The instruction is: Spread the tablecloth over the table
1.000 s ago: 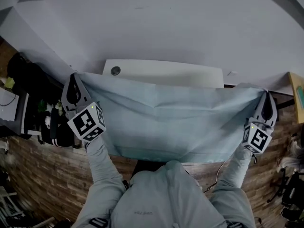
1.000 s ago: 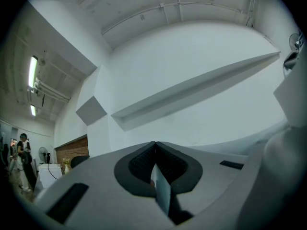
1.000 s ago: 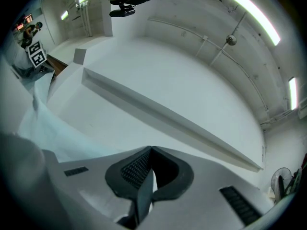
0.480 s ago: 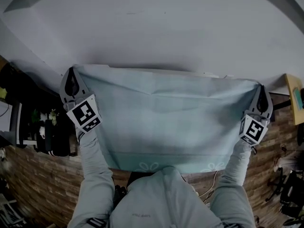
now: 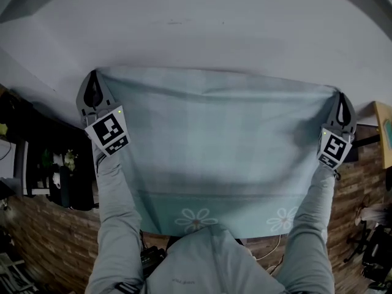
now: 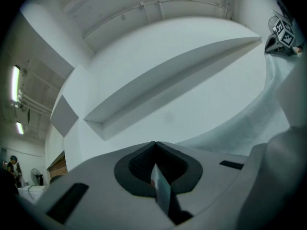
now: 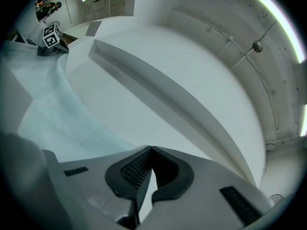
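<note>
The person is holding the tablecloth [image 5: 214, 146] stretched wide between two grippers, with both arms in pale sleeves [image 5: 116, 207] reaching forward. The left gripper [image 5: 93, 84] is pinching the cloth's far-left corner. In the left gripper view its jaws are pressed together, with only a thin fold of fabric showing between the dark ribbed pads. The right gripper [image 5: 343, 103] is gripping the far-right corner the same way, its jaws clamped on a narrow sliver of cloth.

The pale blue-green cloth is hanging taut along its far edge and sloping back toward the person's chest. Two white daisy prints [image 5: 195, 218] are showing near its near edge, one left of centre and one toward the right. The fabric is filling the space between the arms and covering whatever lies beneath it. Beyond the far edge a white wall [image 5: 202, 23] is rising, and a brick-patterned floor [image 5: 37, 225] is showing at the near left and right — cluttered with dark items on the left.
</note>
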{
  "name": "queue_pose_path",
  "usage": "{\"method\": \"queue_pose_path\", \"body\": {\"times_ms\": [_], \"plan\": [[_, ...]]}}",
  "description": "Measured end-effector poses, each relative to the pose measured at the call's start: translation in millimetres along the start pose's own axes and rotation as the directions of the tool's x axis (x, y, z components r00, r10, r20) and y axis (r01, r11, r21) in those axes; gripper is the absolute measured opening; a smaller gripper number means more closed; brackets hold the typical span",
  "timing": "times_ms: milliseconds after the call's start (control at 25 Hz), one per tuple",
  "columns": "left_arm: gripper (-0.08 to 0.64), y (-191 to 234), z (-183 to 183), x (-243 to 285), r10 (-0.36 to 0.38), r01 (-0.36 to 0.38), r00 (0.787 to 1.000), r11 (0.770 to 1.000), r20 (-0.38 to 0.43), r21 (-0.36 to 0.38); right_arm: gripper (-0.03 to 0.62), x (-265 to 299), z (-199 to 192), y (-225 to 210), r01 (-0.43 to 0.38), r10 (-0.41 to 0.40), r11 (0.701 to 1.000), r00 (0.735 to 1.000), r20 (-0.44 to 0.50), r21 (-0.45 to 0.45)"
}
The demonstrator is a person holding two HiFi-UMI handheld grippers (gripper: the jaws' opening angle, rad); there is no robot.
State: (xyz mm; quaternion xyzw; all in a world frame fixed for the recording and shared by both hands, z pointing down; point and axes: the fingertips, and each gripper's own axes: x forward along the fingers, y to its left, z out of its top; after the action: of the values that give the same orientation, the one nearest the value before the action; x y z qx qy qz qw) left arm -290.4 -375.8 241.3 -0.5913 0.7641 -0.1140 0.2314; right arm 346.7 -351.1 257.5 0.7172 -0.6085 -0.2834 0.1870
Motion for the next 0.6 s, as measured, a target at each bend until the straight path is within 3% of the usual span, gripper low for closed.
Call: {"method": "queue_pose_path", "body": {"times_ms": [400,600], "plan": [[0.023,-29,-25,101,-0.064,0.063,0.998,0.997,0.009,0.048,0.021,93,-10,32,-0.025,0.024,0.999,0.999,-0.036,-0.044],[0.023,-71,-80,129,-0.139,0.145,0.988,0.984,-0.066,0.105,0.021,114,-50,65,-0.059,0.053,0.997,0.993,-0.104,-0.050]]}}
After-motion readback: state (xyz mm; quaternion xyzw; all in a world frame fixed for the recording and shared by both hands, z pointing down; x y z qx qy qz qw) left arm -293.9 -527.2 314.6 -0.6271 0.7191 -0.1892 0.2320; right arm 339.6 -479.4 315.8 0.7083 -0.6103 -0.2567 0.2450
